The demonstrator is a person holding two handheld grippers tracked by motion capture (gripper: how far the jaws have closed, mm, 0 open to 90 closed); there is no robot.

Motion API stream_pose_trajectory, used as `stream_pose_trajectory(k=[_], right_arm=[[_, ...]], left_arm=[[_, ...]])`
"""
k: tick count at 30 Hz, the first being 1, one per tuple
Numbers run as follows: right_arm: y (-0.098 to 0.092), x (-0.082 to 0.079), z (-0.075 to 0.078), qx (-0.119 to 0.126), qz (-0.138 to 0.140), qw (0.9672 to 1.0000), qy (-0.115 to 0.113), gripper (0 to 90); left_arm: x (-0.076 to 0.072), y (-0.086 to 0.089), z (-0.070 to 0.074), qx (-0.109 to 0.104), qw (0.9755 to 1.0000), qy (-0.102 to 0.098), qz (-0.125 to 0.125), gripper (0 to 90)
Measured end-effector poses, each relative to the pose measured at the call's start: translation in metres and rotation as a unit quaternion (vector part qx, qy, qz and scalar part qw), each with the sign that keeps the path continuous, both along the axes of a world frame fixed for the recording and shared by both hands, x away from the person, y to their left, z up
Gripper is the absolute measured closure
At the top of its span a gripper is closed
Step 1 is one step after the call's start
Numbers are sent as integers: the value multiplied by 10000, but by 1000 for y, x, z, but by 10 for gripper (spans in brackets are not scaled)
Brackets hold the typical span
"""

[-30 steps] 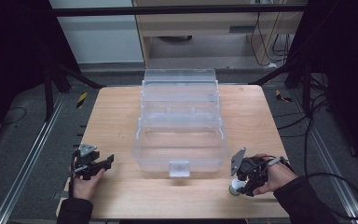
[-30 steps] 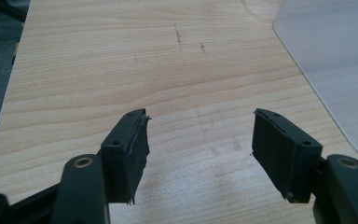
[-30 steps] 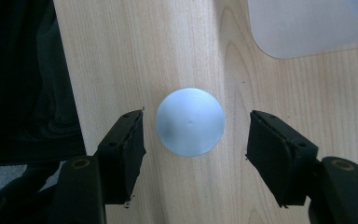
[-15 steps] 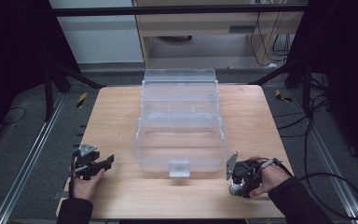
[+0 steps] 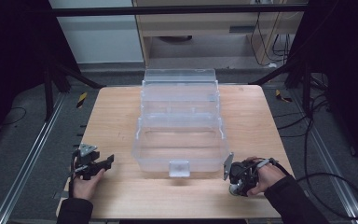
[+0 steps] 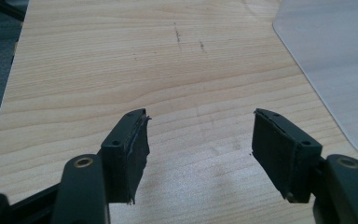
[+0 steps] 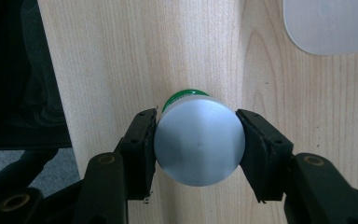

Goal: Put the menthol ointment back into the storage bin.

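The can, a small cylinder with a plain silver end and a green band at its far end, sits between the jaws of the right gripper, near the front right corner of the table. In the right gripper view both black pads press against its curved sides, so the gripper is closed on it, with the silver end facing the camera. In the high view the right gripper is low over the wood, just beside the front right corner of the clear plastic box, which stands open and looks empty.

The left gripper is spread wide and holds nothing; its view looks across bare wood toward a rounded corner of the box.

The main risk, as I judge it, is the grip itself. The pads meet a smooth round surface along narrow lines, so the can could twist or slip out if the hand tilts or moves quickly. The box wall is close, so a lift that stays too low could knock the can against the rim and shift the light box across the table.
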State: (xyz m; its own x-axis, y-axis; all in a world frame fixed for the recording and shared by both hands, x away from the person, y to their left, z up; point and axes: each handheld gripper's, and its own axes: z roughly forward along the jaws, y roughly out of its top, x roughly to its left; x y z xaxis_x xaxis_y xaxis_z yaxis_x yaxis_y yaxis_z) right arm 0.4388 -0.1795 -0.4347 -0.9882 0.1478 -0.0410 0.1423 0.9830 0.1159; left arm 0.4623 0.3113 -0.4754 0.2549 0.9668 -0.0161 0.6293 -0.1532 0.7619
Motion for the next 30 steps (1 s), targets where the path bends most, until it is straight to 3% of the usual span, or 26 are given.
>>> stream_pose_trajectory(k=[13,30], right_arm=[[-2,1,5,81,-170,9998,59,504],[-10,1,59,475,-502,9975,-153,504]], left_arm=[[0,0,0,1,10000,8,2,358],[0,-1,0,13,10000,22,-9,359]])
